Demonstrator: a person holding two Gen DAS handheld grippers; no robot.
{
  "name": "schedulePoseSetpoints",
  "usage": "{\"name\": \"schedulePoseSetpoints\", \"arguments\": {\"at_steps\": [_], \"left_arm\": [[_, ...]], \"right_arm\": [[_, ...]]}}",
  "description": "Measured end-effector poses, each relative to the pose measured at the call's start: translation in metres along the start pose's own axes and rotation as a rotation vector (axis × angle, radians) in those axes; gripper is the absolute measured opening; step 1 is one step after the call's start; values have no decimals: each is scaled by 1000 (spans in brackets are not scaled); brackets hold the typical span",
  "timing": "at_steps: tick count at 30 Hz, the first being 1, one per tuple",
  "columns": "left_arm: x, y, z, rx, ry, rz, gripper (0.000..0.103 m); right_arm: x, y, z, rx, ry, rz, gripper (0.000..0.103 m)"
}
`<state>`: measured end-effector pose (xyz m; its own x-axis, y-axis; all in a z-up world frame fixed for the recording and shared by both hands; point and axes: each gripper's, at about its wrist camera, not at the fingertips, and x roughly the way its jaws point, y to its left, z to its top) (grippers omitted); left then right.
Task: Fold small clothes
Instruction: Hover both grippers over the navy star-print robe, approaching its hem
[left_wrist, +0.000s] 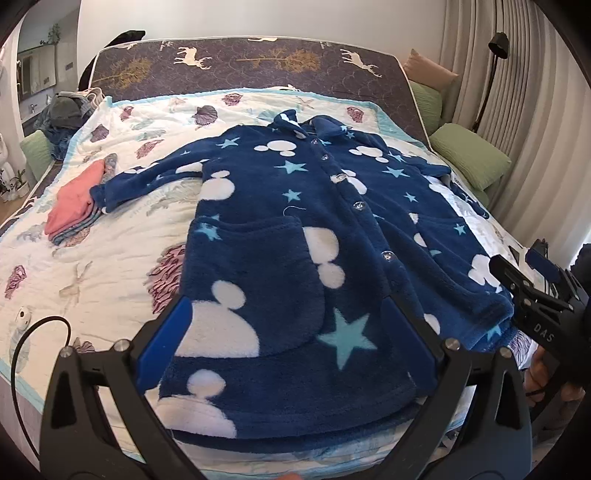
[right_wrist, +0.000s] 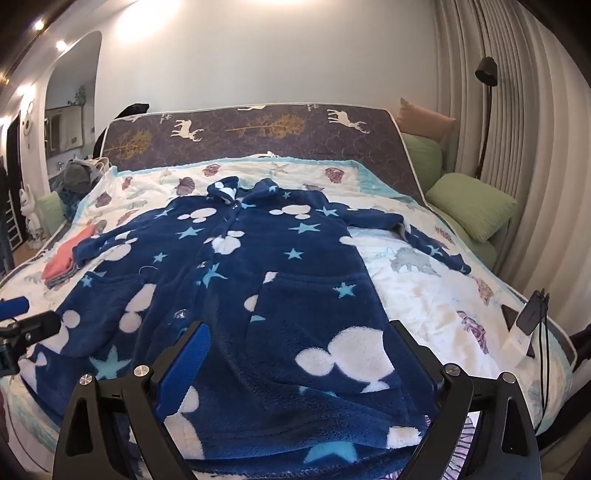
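The blue fleece robe (left_wrist: 295, 229) lies spread flat on the bed (left_wrist: 110, 258) (ready for folding); the left gripper (left_wrist: 288, 354) and right gripper (right_wrist: 299, 373) hover released over its hem.

Brightness: even, soft indoor light in both views; the bed (left_wrist: 110, 266) ahead of the left gripper (left_wrist: 288, 343) is well lit.
Light source: ceiling spots (right_wrist: 61, 45) glare white, up and left of the right gripper (right_wrist: 299, 363).
Shadows: faint, soft-edged.
Distortion: strong fisheye bend; dark vignette in the corners.
Focus: the robe (right_wrist: 258, 280) ahead is sharp; gripper fingers slightly soft.
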<state>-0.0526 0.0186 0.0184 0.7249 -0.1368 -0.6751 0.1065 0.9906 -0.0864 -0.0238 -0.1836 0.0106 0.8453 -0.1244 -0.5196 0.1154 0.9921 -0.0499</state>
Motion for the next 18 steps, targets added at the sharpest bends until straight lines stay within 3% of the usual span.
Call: {"name": "schedulePoseSetpoints", "arguments": {"at_steps": [4, 11, 18], "left_arm": [[0, 0, -1, 8, -18, 18, 102], [15, 10, 0, -20, 14, -36, 102], [18, 9, 1, 20, 9, -39, 102]], "right_arm": [[0, -1, 1, 15, 6, -7, 96], [5, 0, -1, 19, 29, -15, 96], [6, 3, 3, 28, 31, -31, 96]]}}
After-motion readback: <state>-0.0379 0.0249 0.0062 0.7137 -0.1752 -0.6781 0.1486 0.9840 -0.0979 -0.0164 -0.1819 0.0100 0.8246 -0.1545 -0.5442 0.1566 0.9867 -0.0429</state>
